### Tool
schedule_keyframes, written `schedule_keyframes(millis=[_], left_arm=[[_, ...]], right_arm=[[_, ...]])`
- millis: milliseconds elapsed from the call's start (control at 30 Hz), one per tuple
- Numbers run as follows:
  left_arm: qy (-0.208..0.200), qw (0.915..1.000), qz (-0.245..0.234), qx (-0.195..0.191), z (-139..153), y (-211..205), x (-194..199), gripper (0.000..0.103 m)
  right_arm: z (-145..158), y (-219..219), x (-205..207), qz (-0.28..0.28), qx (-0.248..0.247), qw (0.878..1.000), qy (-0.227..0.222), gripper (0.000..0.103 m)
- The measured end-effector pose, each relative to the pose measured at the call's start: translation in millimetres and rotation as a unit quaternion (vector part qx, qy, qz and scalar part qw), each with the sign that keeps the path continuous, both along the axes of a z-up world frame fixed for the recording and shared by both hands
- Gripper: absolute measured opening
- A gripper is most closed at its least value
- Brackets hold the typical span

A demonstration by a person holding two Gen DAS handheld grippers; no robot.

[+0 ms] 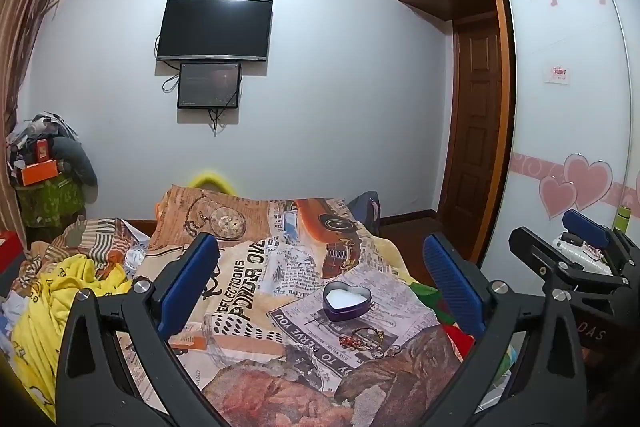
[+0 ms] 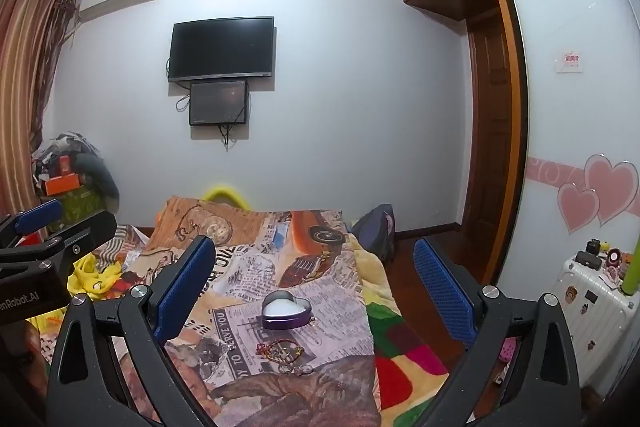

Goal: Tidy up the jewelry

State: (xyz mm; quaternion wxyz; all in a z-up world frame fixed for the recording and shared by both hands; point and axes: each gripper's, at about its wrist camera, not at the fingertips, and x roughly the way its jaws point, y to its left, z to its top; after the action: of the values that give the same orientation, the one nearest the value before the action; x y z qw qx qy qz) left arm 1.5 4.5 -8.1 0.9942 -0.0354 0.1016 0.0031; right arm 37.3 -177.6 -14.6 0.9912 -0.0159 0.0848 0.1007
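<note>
Two grippers, the left gripper (image 1: 320,279) and right gripper (image 2: 316,283), are hovering with jaws wide and holding nothing above the newspaper-print bedspread (image 1: 280,267). A purple heart-shaped tin with white lining (image 1: 346,300) is sitting there, a tangled jewelry pile (image 1: 366,341) lying just nearer.

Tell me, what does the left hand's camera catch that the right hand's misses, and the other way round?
Only the left camera shows the right gripper, at its right edge. Only the right camera shows the left gripper at its left edge, and a white suitcase with trinkets on top. Both show the open heart-shaped tin and the jewelry pile on the newspaper-print blanket.
</note>
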Motion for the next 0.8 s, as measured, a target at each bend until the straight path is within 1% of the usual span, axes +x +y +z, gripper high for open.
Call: schedule_keyframes(millis=[400,433,600,633,767,800], left_arm=[[0.002,1.0000,0.000,0.000,-5,2,-1,0.103],[0.002,1.0000,0.000,0.000,-5,2,-2,0.103],[0.002,1.0000,0.000,0.001,-7,3,-7,0.103],[0.005,1.0000,0.002,0.001,-9,0,3,0.103],[0.005,1.0000,0.002,0.002,-12,0,1,0.103],[0.005,1.0000,0.002,0.001,-9,0,3,0.103]], right_arm=[[1,1,0,0.001,0.001,1.000,0.002,0.099],[-5,2,2,0.001,0.000,1.000,0.003,0.099],[-8,3,0,0.002,0.001,1.000,0.003,0.099],[-6,3,0,0.002,0.001,1.000,0.003,0.099],[-7,3,-1,0.002,0.002,1.000,0.004,0.099],[-8,4,0,0.002,0.002,1.000,0.004,0.099]])
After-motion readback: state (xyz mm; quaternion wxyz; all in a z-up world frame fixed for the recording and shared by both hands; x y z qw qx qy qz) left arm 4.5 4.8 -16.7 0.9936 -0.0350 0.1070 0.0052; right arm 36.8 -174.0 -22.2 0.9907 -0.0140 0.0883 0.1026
